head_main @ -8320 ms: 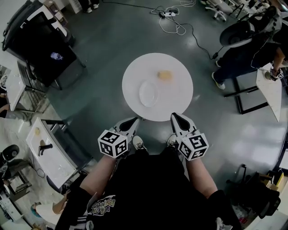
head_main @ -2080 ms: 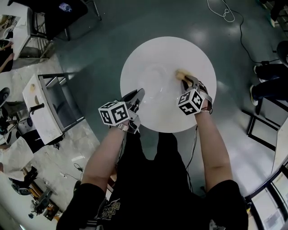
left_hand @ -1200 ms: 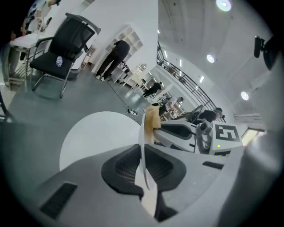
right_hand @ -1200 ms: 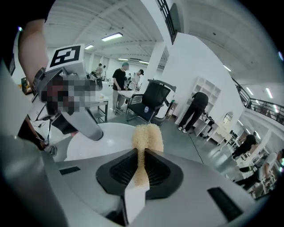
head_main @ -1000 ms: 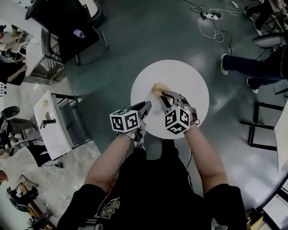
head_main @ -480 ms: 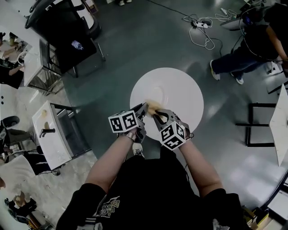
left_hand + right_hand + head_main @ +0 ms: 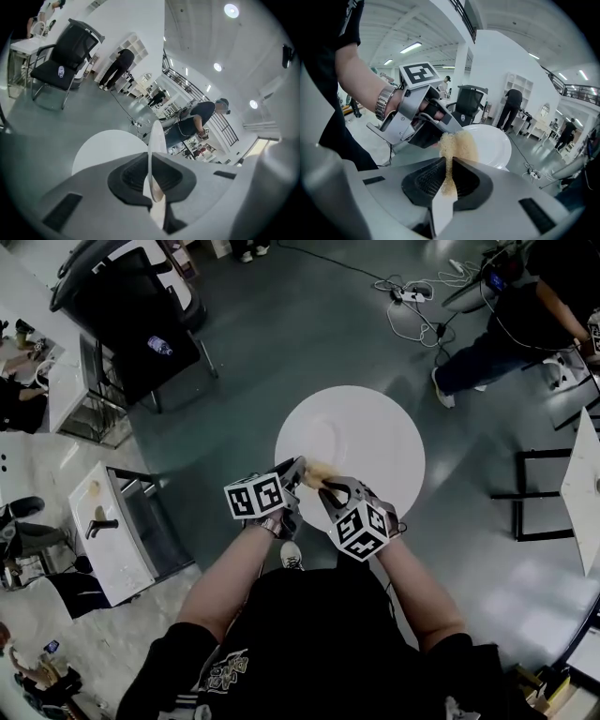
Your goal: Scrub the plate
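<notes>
My left gripper (image 7: 298, 471) is shut on the rim of the white plate (image 7: 317, 439) and holds it above the round white table (image 7: 375, 442). In the left gripper view the plate (image 7: 155, 140) stands edge-on between the pads, which pinch its rim. My right gripper (image 7: 327, 487) is shut on a yellow sponge (image 7: 317, 472). In the right gripper view the sponge (image 7: 458, 144) sticks out past the pads and lies against the plate's face (image 7: 490, 146), right beside the left gripper (image 7: 417, 123).
A black office chair (image 7: 141, 324) stands at the back left, a white side table with a metal frame (image 7: 108, 531) at the left. A seated person (image 7: 525, 306), floor cables (image 7: 412, 292) and a black stand (image 7: 544, 498) are at the right.
The right gripper has carried the sponge left and nearer to me, up against the plate held by the left gripper. The left gripper has barely shifted.
</notes>
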`<act>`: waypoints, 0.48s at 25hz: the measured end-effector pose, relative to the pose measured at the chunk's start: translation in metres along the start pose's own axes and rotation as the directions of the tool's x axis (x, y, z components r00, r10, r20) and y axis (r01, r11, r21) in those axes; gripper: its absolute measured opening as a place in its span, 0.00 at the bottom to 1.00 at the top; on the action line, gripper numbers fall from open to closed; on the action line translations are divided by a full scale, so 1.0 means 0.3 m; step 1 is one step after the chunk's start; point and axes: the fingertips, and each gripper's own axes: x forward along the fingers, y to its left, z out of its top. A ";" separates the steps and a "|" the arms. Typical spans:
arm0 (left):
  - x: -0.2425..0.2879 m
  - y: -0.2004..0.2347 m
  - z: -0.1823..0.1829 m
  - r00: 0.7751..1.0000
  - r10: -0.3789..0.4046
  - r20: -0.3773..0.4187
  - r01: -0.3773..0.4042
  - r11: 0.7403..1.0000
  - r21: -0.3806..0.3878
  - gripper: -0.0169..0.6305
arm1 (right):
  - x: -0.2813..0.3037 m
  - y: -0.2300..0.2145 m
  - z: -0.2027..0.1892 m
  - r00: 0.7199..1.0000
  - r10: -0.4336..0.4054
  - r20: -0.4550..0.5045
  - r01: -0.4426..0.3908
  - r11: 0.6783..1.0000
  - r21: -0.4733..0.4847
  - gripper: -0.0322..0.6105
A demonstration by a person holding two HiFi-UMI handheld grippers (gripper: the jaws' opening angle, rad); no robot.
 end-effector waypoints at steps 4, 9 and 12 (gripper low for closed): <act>-0.013 -0.015 -0.038 0.998 -0.020 -0.059 0.024 0.997 0.077 0.06 | -0.001 -0.045 -0.009 0.999 -0.041 -0.023 0.042 0.999 0.016 0.13; -0.036 -0.061 -0.066 0.994 -0.055 -0.097 0.069 0.986 0.151 0.06 | -0.011 -0.114 0.002 0.994 -0.098 -0.038 0.098 0.995 0.011 0.13; -0.043 -0.088 -0.088 0.991 -0.059 -0.118 0.082 0.977 0.196 0.06 | -0.033 -0.174 0.006 0.988 -0.150 -0.043 0.150 0.989 0.005 0.13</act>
